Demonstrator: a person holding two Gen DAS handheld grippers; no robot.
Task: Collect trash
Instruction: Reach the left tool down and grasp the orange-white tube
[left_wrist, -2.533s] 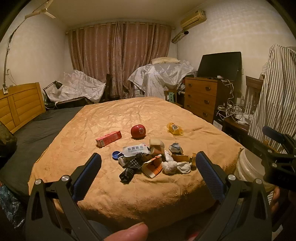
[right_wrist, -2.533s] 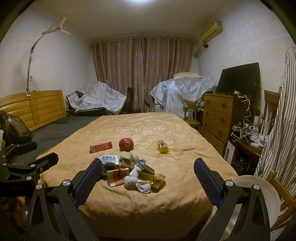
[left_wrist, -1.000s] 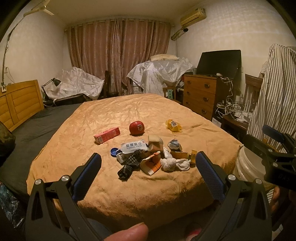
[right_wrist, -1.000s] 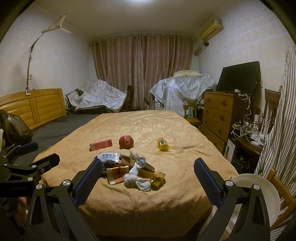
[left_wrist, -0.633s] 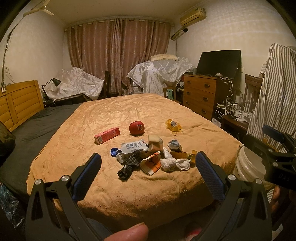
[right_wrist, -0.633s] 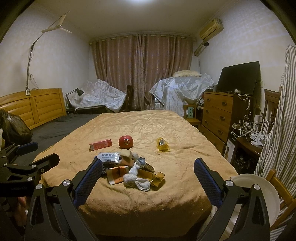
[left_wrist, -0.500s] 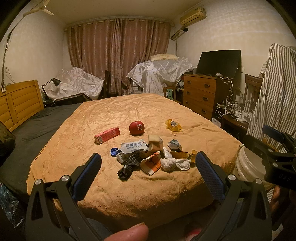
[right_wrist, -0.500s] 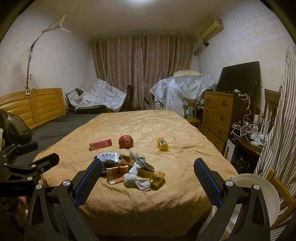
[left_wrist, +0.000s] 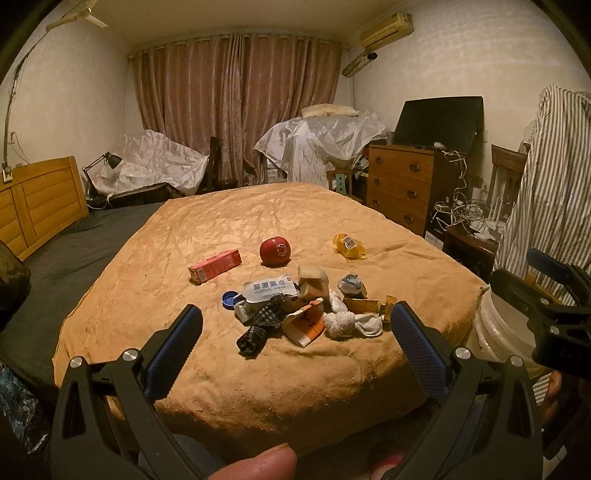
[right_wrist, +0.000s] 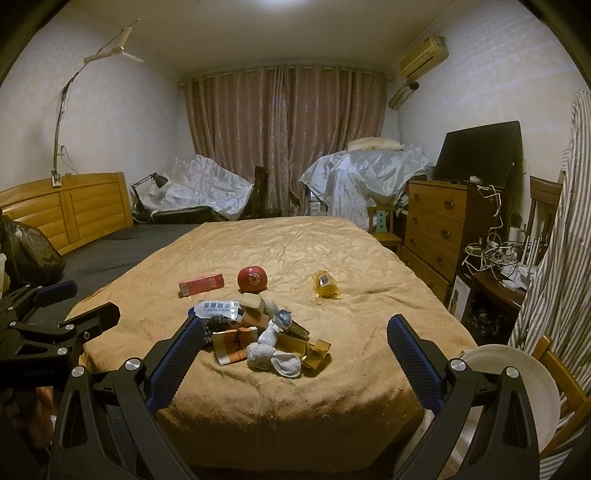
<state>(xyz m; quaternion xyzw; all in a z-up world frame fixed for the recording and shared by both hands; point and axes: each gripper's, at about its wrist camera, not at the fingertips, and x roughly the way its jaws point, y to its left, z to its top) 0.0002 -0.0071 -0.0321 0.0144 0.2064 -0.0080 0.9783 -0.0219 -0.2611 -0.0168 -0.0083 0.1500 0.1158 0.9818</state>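
A pile of litter lies near the bed's foot: a white wipes pack (left_wrist: 270, 288), an orange-white carton (left_wrist: 304, 325), a checked cloth (left_wrist: 258, 325), white socks (left_wrist: 352, 324), a gold box (left_wrist: 369, 305) and a blue cap (left_wrist: 229, 298). Behind it sit a pink box (left_wrist: 215, 265), a red ball (left_wrist: 275, 251) and a yellow wrapper (left_wrist: 349, 246). My left gripper (left_wrist: 295, 332) is open and short of the pile, holding nothing. My right gripper (right_wrist: 295, 339) is open too, also back from the pile (right_wrist: 266, 332). A white bucket (right_wrist: 517, 384) stands at the bed's right corner.
The tan bedspread (left_wrist: 258, 221) covers the bed; a dark sheet (left_wrist: 74, 251) lies at left by the wooden headboard (left_wrist: 37, 199). A dresser (left_wrist: 402, 184) with a TV, a desk with cables (left_wrist: 465, 221) and a striped garment (left_wrist: 546, 177) crowd the right. A dark bag (right_wrist: 26, 251) sits far left.
Both views have crept slightly; the pile and both open grippers stand almost as before.
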